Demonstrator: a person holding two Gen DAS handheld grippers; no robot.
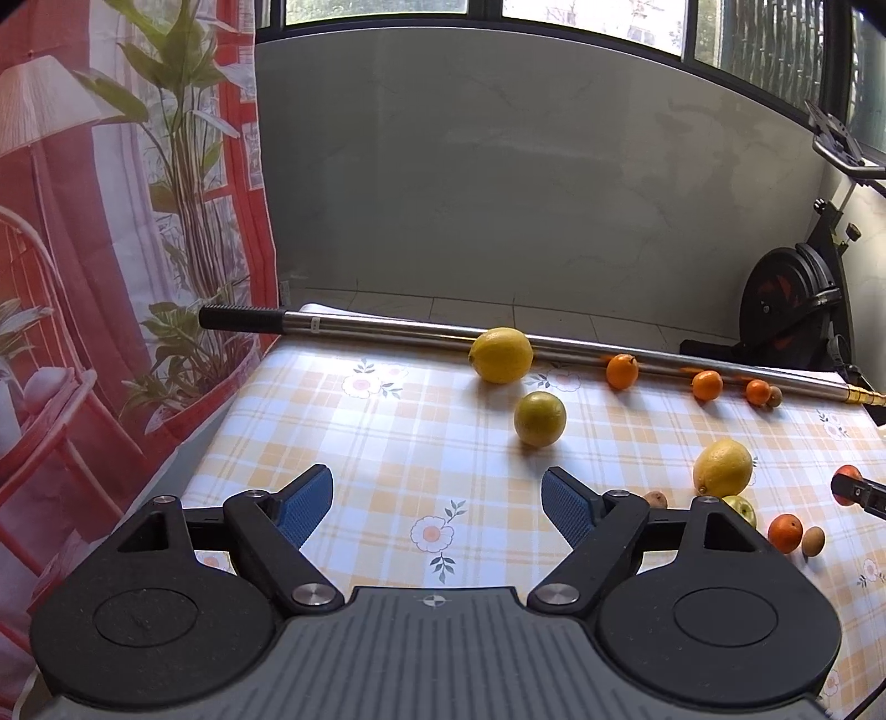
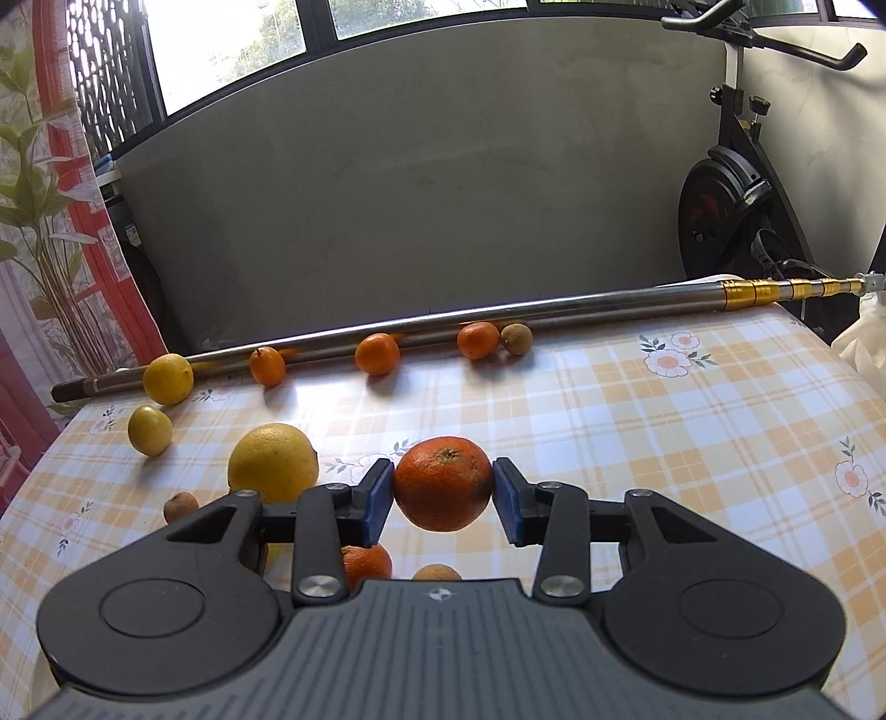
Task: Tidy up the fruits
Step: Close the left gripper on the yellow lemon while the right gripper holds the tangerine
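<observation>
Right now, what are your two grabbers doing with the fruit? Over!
Right gripper shut on an orange. Left gripper open, empty, over the tablecloth. Metal pole lies along the far edge, small oranges against it.

You are working in a home, on what looks like an enclosed balcony or sunroom. Your table point(image 2: 692, 432) wears a household cloth, yellow plaid with printed daisies, and loose fruit lies scattered across it. An exercise bike point(image 2: 731, 188) stands past the table's far right corner. A printed curtain point(image 1: 111, 249), red with plants and a lamp on it, hangs along the left edge. Behind the far edge a low grey wall point(image 1: 498, 183) rises to a band of windows point(image 2: 232, 50) with trees outside. A telescopic metal pole point(image 2: 498, 315) lies along the far edge.
</observation>
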